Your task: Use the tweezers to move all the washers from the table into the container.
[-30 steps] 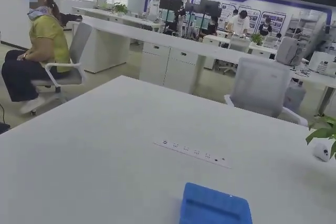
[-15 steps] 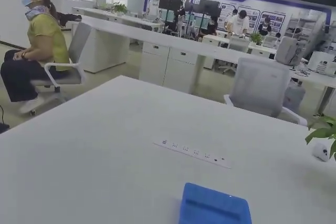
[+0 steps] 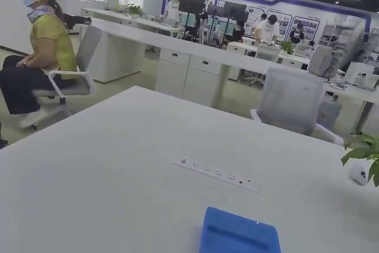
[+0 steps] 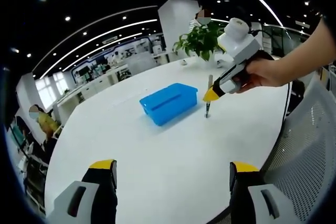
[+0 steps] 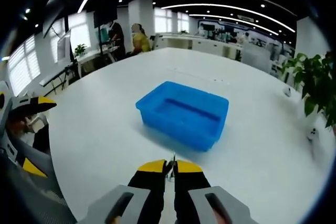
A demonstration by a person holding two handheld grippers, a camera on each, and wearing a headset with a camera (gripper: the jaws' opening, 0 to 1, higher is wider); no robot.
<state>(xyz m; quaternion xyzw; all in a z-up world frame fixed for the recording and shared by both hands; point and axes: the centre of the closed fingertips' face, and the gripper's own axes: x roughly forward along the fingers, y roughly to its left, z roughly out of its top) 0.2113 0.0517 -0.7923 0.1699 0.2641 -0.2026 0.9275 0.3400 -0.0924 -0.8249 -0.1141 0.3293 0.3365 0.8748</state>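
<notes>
One blue container [image 5: 184, 113]; one pair tweezers [image 4: 208, 109]; two tools: left tool [image 4: 173, 169], right tool [image 5: 169, 168]; one power strip [image 3: 216, 174].

Matt plastic container [image 4: 169, 103], smooth table [image 4: 157, 156] (tweezers [image 4: 208, 107] look metal).

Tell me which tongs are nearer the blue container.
Right. The right tongs, shut on tweezers, sit just short of the blue container; the open left tongs are farther back.

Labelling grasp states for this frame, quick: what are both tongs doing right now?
Left tongs: open, holding nothing.
Right tongs: closed on the tweezers.
</notes>
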